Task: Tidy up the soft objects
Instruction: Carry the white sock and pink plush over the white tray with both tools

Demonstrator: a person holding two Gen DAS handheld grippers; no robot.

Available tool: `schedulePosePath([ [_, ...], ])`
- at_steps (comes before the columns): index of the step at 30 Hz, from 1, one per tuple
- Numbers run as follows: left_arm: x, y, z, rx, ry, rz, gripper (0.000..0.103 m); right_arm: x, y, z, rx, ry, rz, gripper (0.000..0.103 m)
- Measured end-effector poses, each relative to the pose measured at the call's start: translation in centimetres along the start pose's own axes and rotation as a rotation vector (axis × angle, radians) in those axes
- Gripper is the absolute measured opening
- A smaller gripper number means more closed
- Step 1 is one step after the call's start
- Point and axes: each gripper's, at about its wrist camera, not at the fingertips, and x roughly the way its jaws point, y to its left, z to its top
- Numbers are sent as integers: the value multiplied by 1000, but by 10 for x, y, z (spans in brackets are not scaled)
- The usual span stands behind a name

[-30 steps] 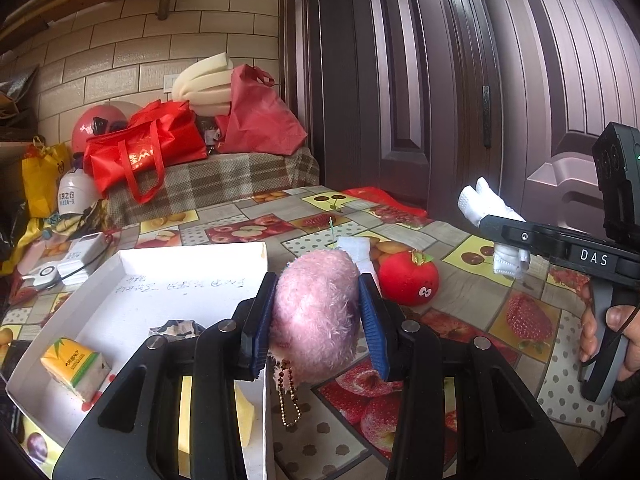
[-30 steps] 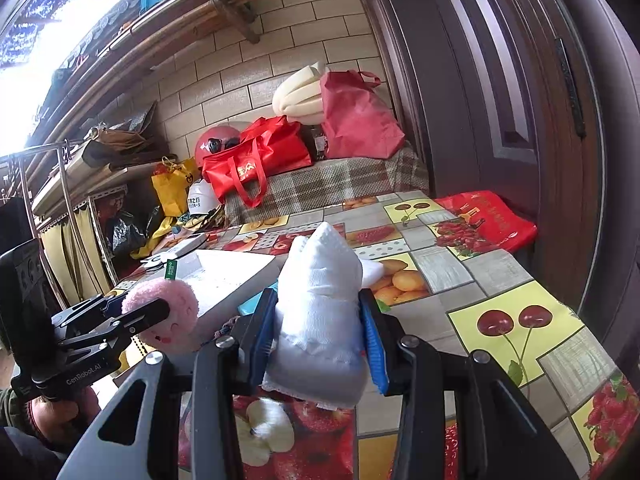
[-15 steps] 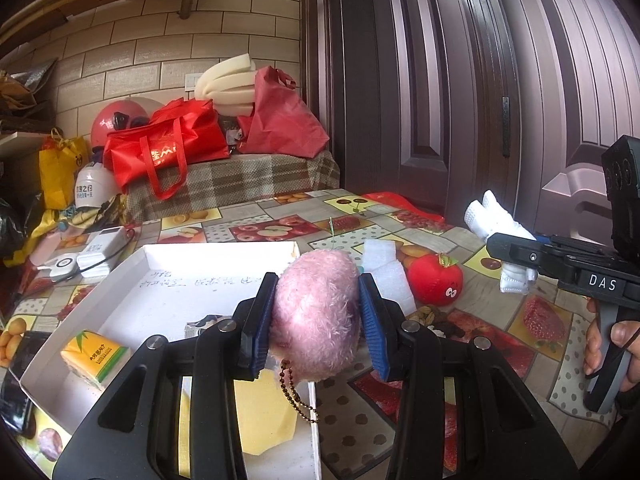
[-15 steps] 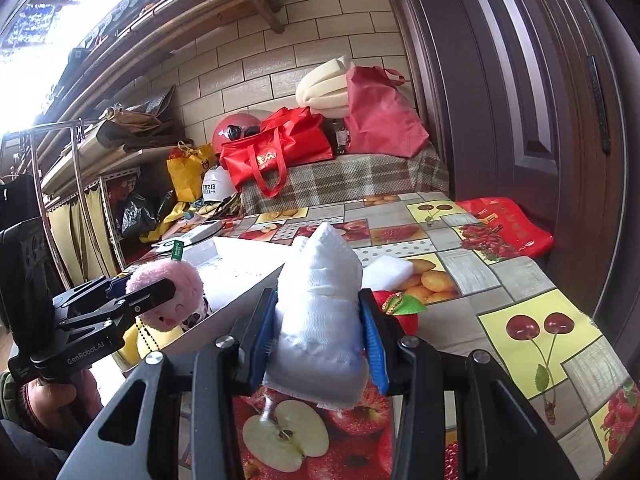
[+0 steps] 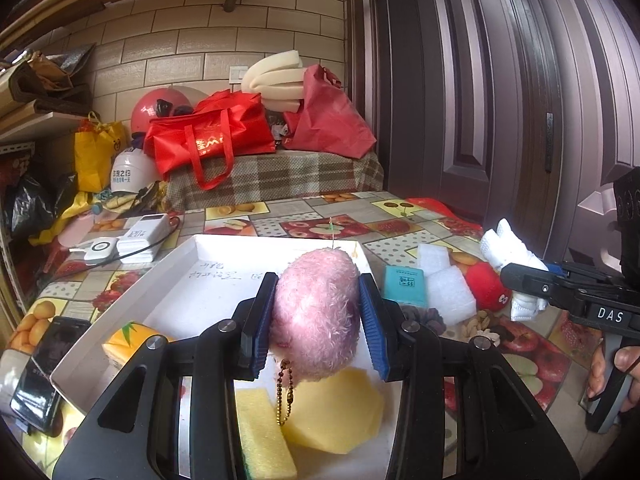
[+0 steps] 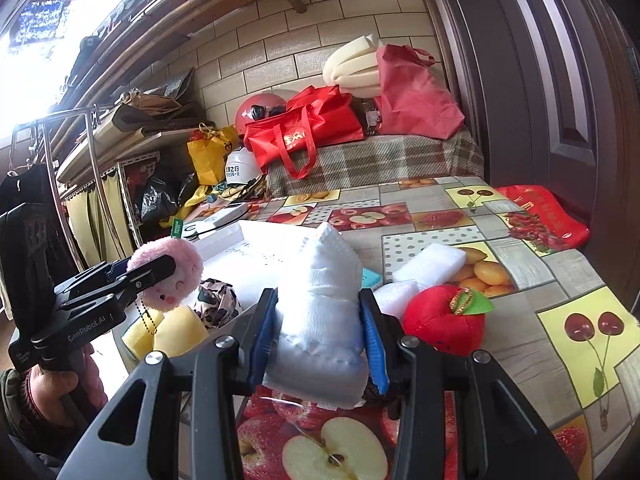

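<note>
My left gripper (image 5: 316,320) is shut on a fluffy pink plush keychain (image 5: 316,312), held above the white tray (image 5: 208,276); the same pink plush (image 6: 168,276) shows in the right wrist view. Yellow sponges (image 5: 320,412) and a juice carton (image 5: 128,340) lie in the tray. My right gripper (image 6: 320,328) is shut on a white cloth pouch (image 6: 320,320), hovering over the table beside the tray; the white pouch (image 5: 512,248) also shows at the right of the left wrist view. A red apple plush (image 6: 444,320) and white foam blocks (image 6: 432,264) rest on the tablecloth.
A teal box (image 5: 402,286) and nuts (image 5: 484,324) lie right of the tray. A phone (image 5: 44,368) and power bank (image 5: 144,236) sit to the left. Red bags (image 5: 212,136), helmets and foam crowd the back bench. A dark door (image 5: 500,100) stands on the right.
Both grippers have shifted left across the table with their loads. The pink plush now hangs over the tray's yellow sponges; the right gripper has drawn closer to the tray.
</note>
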Motion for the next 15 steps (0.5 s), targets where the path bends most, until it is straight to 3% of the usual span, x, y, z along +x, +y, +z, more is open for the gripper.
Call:
schedulePosePath([
  [6,0,19,-1,-22,2,37,40,6,17,-1,-58,5,18,41],
  [15,0,42,-1,-43,3,105,40,27,34,1,-40,49,92,41],
])
